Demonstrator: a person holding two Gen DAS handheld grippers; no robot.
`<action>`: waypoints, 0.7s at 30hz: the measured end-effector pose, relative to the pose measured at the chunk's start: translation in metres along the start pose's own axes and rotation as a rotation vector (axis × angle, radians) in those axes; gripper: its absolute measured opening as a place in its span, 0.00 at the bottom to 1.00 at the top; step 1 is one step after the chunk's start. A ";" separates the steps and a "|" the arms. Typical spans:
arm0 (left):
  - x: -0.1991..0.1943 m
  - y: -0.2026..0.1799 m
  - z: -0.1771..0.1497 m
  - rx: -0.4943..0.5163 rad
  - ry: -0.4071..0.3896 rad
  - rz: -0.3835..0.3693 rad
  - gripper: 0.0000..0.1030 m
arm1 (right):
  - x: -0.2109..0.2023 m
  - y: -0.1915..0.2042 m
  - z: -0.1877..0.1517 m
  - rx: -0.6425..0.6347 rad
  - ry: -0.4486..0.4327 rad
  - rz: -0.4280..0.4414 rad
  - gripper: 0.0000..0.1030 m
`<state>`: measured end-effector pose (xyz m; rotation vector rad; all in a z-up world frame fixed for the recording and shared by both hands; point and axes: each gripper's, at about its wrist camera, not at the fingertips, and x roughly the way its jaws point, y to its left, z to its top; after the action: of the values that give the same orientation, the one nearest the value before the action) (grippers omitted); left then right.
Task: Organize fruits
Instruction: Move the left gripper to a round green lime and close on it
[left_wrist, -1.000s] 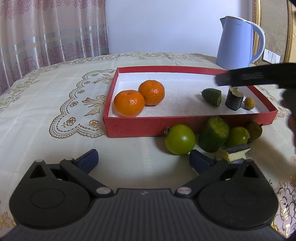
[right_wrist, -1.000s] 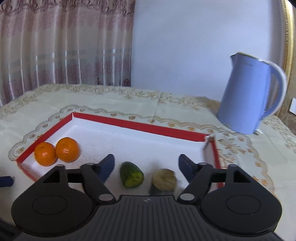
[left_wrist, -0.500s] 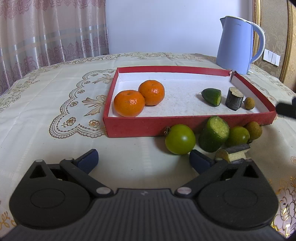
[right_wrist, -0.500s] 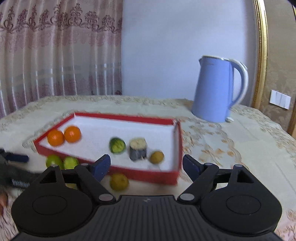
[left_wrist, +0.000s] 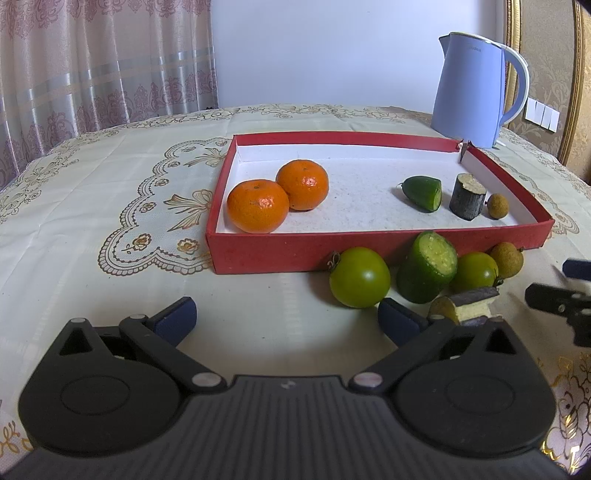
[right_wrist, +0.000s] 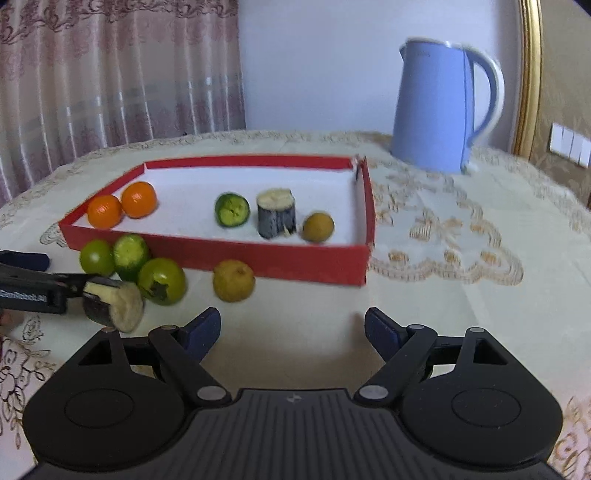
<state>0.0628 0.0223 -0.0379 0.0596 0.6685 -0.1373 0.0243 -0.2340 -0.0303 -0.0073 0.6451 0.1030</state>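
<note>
A red tray (left_wrist: 369, 249) (right_wrist: 221, 254) holds two oranges (left_wrist: 258, 205) (right_wrist: 138, 199), a cucumber piece (left_wrist: 423, 193) (right_wrist: 232, 209), an eggplant piece (left_wrist: 467, 201) (right_wrist: 276, 213) and a small brown fruit (left_wrist: 497, 206) (right_wrist: 318, 226). In front of it lie two green tomatoes (left_wrist: 360, 282) (right_wrist: 162, 280), a cucumber piece (left_wrist: 428, 271) (right_wrist: 130, 256), an eggplant piece (left_wrist: 467, 304) (right_wrist: 112, 304) and a brown fruit (left_wrist: 506, 255) (right_wrist: 233, 280). My left gripper (left_wrist: 286, 319) is open and empty, close in front of the tomatoes. My right gripper (right_wrist: 291, 326) is open and empty, near the brown fruit.
A blue kettle (left_wrist: 472, 88) (right_wrist: 439, 107) stands behind the tray's far right corner. The table carries a cream embroidered cloth (left_wrist: 110, 192). Curtains hang behind on the left. The right gripper's tip shows at the right edge of the left wrist view (left_wrist: 565, 295).
The right gripper has pulled back out of the tray and dropped low over the table in front of it. The left gripper has not moved.
</note>
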 end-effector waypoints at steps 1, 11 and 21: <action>0.000 -0.001 0.000 0.002 -0.001 0.003 1.00 | 0.000 -0.003 0.000 0.015 0.001 0.012 0.86; -0.001 -0.006 0.007 -0.095 -0.006 -0.007 1.00 | 0.003 0.002 0.001 -0.014 0.020 0.013 0.93; 0.006 -0.017 0.010 -0.020 -0.008 0.037 0.90 | 0.004 0.003 0.001 -0.019 0.024 0.014 0.94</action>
<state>0.0707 0.0040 -0.0341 0.0523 0.6602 -0.0955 0.0280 -0.2309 -0.0320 -0.0221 0.6677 0.1221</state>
